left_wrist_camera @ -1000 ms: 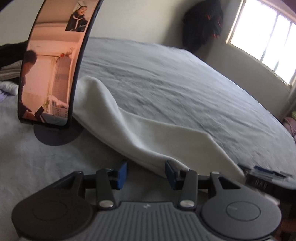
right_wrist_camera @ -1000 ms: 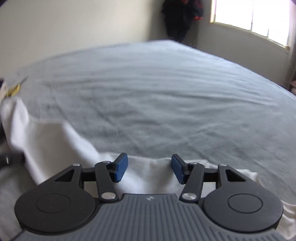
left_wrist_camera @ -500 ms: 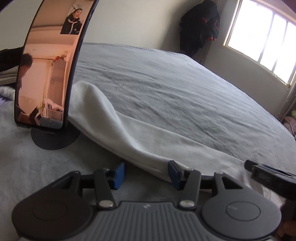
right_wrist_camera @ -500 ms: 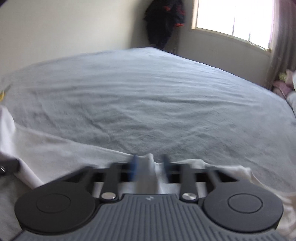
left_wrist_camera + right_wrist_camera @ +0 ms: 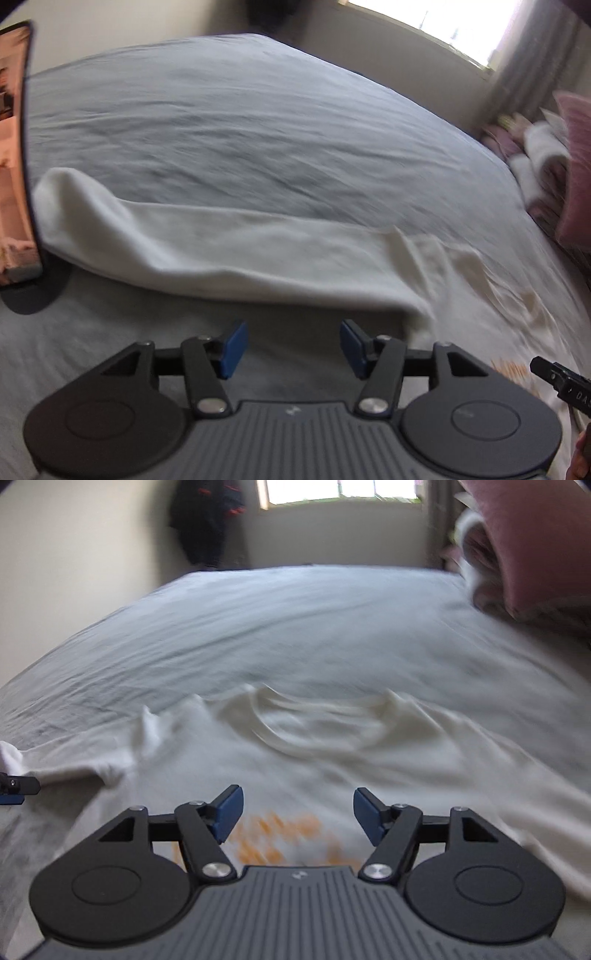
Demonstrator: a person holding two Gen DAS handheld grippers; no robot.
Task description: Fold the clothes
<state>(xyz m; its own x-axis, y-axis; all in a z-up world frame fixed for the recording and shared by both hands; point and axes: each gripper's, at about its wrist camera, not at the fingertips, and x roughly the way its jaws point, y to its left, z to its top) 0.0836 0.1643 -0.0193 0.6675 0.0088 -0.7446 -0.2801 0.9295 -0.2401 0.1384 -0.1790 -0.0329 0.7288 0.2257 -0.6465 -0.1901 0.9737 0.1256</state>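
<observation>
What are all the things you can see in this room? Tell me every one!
White shirt: one, white with orange print, spread on the bed, one sleeve out to the left.
Bed cover: one, grey, under the shirt.
Phone on a stand: one, dark frame, at the bed's left edge.
Pink pillow: one, pink, on the right.
Dark jacket: one, black, hanging in the far corner.
Window: one, bright, on the far wall.
Left gripper: one, black with blue pads, open, holding nothing.
Right gripper: one, same colours, open, over the orange print.
</observation>
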